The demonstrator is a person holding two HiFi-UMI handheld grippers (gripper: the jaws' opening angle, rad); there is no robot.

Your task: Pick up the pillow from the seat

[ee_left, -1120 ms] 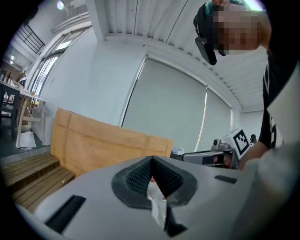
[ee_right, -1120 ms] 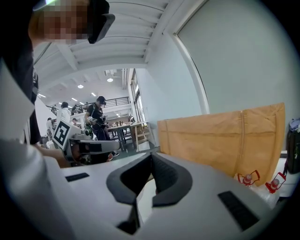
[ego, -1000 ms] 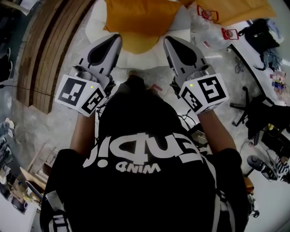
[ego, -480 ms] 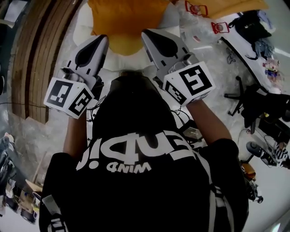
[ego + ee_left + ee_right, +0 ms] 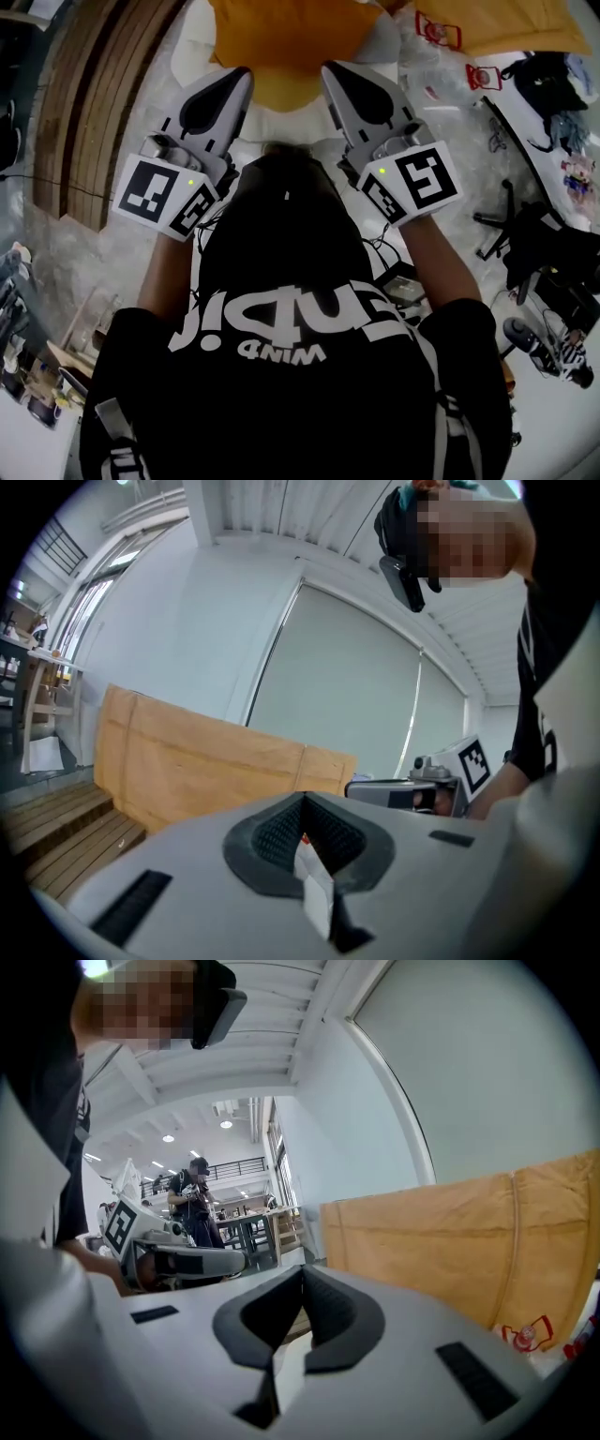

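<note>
An orange pillow (image 5: 286,42) lies on a white seat (image 5: 192,52) at the top of the head view. My left gripper (image 5: 242,77) and right gripper (image 5: 330,71) are held side by side in front of the person's chest, tips at the pillow's near edge; whether they touch it I cannot tell. Both are shut with nothing between the jaws. The left gripper view shows its shut jaws (image 5: 302,834) aimed at a wall, with the right gripper (image 5: 412,794) beside it. In the right gripper view the jaws (image 5: 302,1302) are shut too. Neither gripper view shows the pillow.
A large package wrapped in brown paper (image 5: 506,21) with red stickers (image 5: 438,30) stands behind the seat, also the brown package (image 5: 450,1232) in the right gripper view. Wooden boards (image 5: 94,103) lie at the left. A chair base (image 5: 511,220) and a cluttered table (image 5: 553,103) stand at the right. Another person (image 5: 197,1204) stands far off.
The head camera has swayed. Both grippers stay shut and empty before the pillow; the right one has drawn a little nearer to the left one.
</note>
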